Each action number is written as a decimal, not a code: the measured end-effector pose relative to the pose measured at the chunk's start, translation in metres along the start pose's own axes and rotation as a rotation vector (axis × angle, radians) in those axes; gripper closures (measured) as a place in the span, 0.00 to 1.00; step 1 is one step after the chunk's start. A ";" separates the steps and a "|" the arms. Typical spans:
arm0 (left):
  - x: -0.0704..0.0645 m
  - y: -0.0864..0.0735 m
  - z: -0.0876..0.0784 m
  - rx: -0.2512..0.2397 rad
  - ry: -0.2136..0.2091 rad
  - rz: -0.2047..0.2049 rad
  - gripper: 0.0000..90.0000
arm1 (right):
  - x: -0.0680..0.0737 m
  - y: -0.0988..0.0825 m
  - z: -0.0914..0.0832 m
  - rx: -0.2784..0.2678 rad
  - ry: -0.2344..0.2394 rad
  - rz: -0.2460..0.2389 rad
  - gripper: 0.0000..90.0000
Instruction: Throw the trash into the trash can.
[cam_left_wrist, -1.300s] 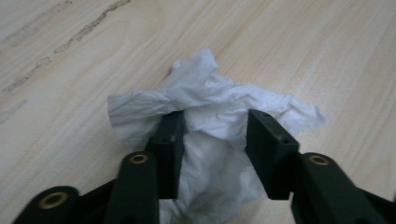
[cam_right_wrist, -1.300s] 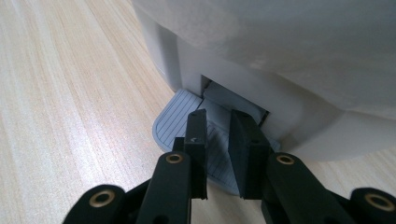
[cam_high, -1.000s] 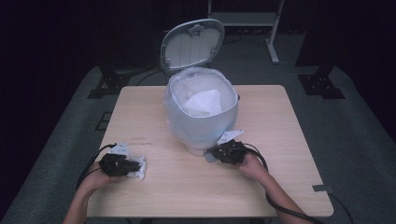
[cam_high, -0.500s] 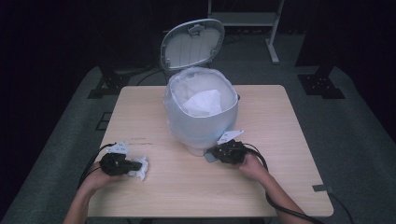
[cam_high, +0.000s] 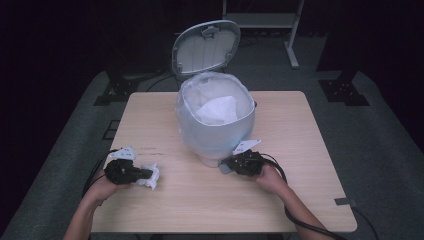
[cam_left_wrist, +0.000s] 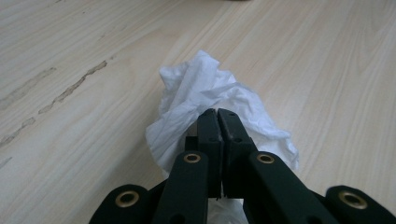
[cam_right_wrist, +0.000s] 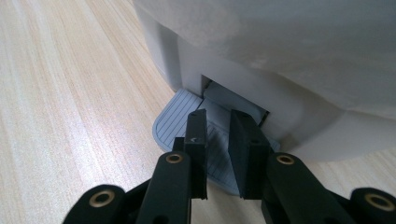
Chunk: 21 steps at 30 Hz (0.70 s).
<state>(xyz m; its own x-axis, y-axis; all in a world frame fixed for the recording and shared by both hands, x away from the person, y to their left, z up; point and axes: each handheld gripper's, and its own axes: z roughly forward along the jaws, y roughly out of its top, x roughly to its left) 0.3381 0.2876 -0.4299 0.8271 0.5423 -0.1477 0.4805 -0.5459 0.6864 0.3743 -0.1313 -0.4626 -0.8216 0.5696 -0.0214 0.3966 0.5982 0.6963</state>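
The left gripper (cam_left_wrist: 217, 112) had just finished closing, and its jaws were pinched tight on a crumpled white tissue (cam_left_wrist: 210, 100) lying on the wooden table (cam_high: 300, 130), well to the left of the pedal bin (cam_high: 216, 132) and nearer the person's edge. The bin itself stood near the middle of the table, lid (cam_high: 206, 46) tipped up and back (a white liner bag lapped over its rim, more crumpled paper inside). At the bin's foot, the right gripper (cam_right_wrist: 219, 116) rested on the grey ribbed pedal (cam_right_wrist: 175, 119), its jaws drawn in as far as they went with a narrow gap between them, gripping nothing, pressed against the pedal's top.
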 end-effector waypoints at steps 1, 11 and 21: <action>0.000 0.001 0.000 -0.001 -0.007 -0.002 0.99 | 0.000 0.000 0.000 0.000 0.001 0.001 0.85; -0.002 0.007 -0.004 -0.012 -0.029 -0.012 0.99 | 0.000 0.000 0.000 -0.001 0.000 0.003 0.85; -0.005 0.014 -0.010 -0.013 -0.042 -0.011 0.98 | 0.000 0.000 0.000 0.000 -0.001 0.001 0.85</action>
<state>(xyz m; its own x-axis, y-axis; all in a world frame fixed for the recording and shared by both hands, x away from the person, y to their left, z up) 0.3381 0.2838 -0.4127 0.8335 0.5207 -0.1849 0.4861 -0.5319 0.6934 0.3742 -0.1315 -0.4627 -0.8209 0.5707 -0.0213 0.3975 0.5978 0.6962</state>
